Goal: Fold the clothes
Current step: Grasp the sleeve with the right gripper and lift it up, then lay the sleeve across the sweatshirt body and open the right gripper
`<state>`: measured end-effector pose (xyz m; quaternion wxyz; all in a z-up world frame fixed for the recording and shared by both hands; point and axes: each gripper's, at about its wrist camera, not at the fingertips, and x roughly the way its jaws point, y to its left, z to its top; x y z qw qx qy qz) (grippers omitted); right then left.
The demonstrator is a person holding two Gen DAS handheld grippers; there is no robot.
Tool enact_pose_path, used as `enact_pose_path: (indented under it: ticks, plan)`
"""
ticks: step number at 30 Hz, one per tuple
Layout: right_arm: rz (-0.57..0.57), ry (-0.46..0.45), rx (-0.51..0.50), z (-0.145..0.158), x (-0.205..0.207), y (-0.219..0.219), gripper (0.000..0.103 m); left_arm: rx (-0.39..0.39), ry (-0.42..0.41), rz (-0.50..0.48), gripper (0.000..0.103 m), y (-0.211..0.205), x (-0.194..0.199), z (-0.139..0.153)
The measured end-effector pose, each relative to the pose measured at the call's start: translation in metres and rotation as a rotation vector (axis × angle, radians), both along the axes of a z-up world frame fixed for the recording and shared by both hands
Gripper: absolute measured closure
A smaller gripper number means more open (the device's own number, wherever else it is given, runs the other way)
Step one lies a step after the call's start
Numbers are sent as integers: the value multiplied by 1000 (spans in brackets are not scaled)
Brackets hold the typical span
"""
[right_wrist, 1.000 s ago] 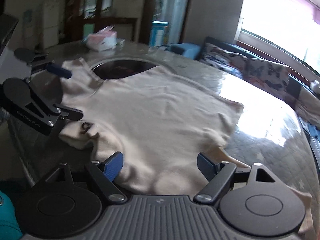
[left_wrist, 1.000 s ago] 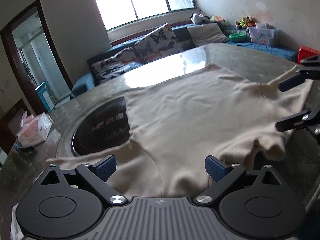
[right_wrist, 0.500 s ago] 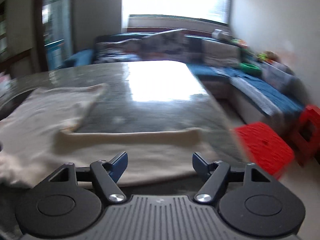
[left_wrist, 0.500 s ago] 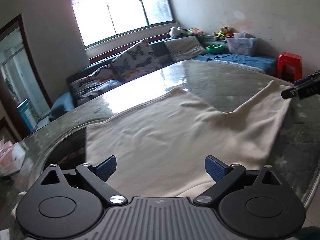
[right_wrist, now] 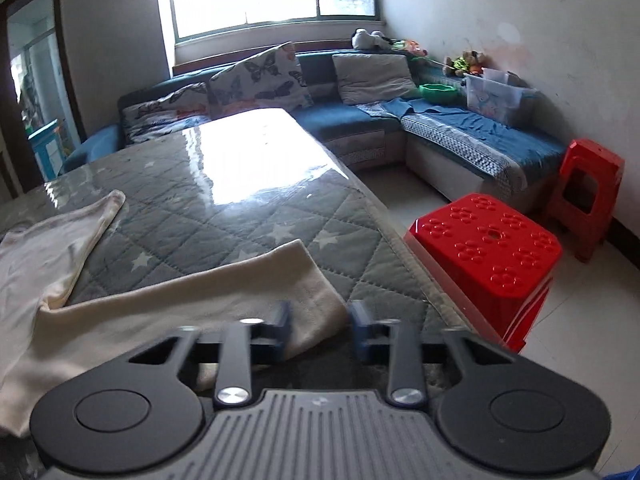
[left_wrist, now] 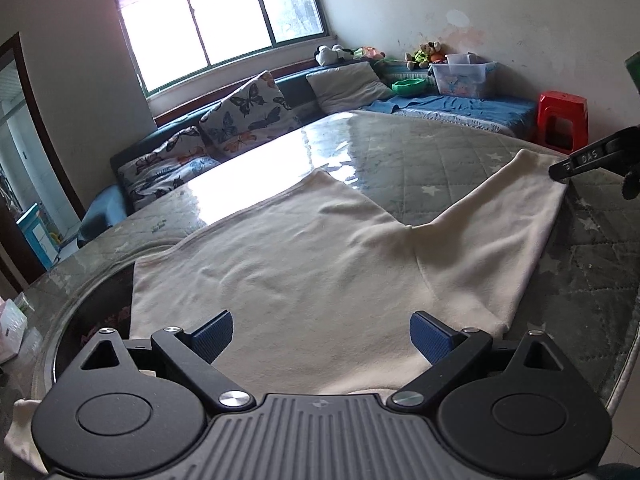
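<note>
Two sleeves are splayed out from a cream sweater lying flat on the quilted worktop, and the coming fold turns on the one nearest the red stool.

That sleeve runs lengthwise along the worktop's stool-side edge. Its cuff is the end closest to the stool and its shoulder the end farthest from it. The right gripper sits right at the cuff, pointing down across the sleeve's long axis. Its fingers have just been closing and now stand narrow, with the corner of the cuff between them. They are blurred, and a sliver of gap shows on the stool side, so I cannot tell whether the pads already pinch the cloth.

The left gripper is well away from the stool, over the sweater's body. Its fingers are spread wide with nothing between them. The second sleeve lies farther from the stool again, pointing away across the worktop.

The right hand is plainly the nearer one for this sleeve. As I judge it, the next move is to carry the cuff away from the stool, back along the sleeve's own line and over the body. The cuff must be truly caught first, since only its corner lies within the fingers and could slip out.
</note>
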<state>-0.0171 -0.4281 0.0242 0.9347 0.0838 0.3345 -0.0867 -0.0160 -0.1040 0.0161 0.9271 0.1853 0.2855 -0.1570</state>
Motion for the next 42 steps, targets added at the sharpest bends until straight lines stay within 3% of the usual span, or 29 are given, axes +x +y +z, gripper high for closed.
enact_pose_path:
  ticks: [5,12,21,28,34,42]
  plan:
    - [3,-32,24,8,-4,-3,94,6,13,-1,6,-3,3,-5]
    - [73,-120,38,48,-11,6,95,3,25,-10,6,-5,4,-10]
    - [299,-223,54,117,-12,59,95,-43,9,22,6,12,1,-3]
    - [522,-275,25,156,-3,136,95,-77,-14,88,6,47,-4,3]
    - [686,-261,6,160,9,203,95,-101,-20,167,6,83,-8,3]
    - [858,-155,-22,132,15,288,95,-127,-17,273,6,126,-18,0]
